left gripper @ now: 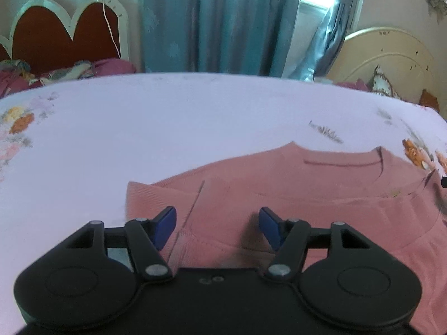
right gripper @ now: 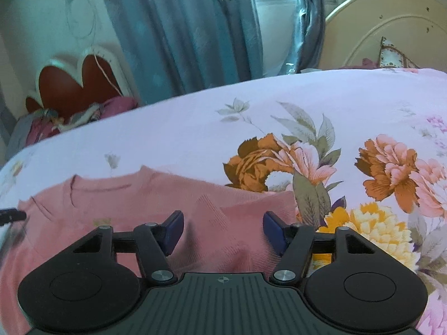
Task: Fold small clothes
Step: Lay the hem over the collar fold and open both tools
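Item: pink top [left gripper: 279, 195], lying flat on the floral bed sheet [left gripper: 167, 117], collar at the far edge, part-folded by the look of it.
Left gripper [left gripper: 217, 227]: jaws spread, nothing pinched, above the top's left sleeve fold.
Right gripper [right gripper: 223, 230]: jaws spread, empty, above the top's right edge.
Advice: lower both evenly onto matching edges of the top, pinch 1 layer cleanly, avoid catching the sheet.

Bedspread [left gripper: 167, 117] beyond the sweater [left gripper: 307, 189] lies open, unobstructed.
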### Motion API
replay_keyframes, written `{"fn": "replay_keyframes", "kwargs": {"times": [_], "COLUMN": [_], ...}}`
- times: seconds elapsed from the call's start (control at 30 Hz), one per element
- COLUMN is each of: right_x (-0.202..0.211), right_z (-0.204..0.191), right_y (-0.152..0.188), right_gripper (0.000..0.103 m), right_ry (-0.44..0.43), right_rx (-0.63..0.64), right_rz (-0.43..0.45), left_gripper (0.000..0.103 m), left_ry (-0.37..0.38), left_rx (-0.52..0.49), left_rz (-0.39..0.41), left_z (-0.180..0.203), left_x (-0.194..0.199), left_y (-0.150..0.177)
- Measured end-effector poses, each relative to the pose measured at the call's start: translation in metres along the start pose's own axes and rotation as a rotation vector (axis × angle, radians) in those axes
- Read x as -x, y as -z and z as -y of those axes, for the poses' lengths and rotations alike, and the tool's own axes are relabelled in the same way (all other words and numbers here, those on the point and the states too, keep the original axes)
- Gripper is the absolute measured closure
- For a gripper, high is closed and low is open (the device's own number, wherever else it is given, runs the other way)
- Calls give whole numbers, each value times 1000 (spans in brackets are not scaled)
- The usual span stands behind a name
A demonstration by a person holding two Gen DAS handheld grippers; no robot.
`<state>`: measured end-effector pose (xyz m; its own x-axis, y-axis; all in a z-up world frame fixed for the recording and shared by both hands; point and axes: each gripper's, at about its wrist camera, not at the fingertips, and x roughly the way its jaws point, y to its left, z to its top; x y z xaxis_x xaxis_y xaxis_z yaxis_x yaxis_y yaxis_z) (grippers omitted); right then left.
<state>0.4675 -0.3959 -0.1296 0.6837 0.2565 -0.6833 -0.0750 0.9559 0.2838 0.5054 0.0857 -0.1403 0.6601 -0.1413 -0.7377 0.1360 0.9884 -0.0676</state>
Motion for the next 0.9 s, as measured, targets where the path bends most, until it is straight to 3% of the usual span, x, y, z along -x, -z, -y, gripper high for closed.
{"fn": "replay_keyframes", "kwargs": {"times": [0.13, 0.17, 0.2, 0.27, 0.33, 0.57, 0.7, 0.8, 0.9], "right_x": [-14, -16, -20, -20, -19, 15, 15, -3, -31], "right_z": [0, -1, -3, -6, -9, -7, -6, -3, -8], "right_y": [4, 5, 6, 7, 7, -12, -25, -31, -25], "right_gripper": [41, 48, 76, 82, 94, 95, 95, 95, 95], "right_ry": [-10, -18, -28, -26, -37, -40, 14, 44, 105], "right_rx": [39, 51, 68, 97, 119, 62, 27, -33, 3], "right_rz": [-49, -56, -73, -69, -62, 118, 182, 165, 98], "left_gripper": [54, 60, 64, 87, 90, 94, 94, 94, 94], "left_ry": [27, 32, 37, 46, 53, 31, -33, -78, -131], "left_rx": [-3, -6, -7, -5, -1, 45, 100, 112, 73], "left_rz": [-22, -20, -16, -4, 14, 219, 303, 281, 225], "left_z": [-4, -4, -4, -7, -7, -2, -3, 0, 9], "left_x": [-8, -8, -6, -4, 1, 38, 42, 25, 2], "left_y": [5, 6, 7, 8, 8, -2, -16, -18, -9]}}
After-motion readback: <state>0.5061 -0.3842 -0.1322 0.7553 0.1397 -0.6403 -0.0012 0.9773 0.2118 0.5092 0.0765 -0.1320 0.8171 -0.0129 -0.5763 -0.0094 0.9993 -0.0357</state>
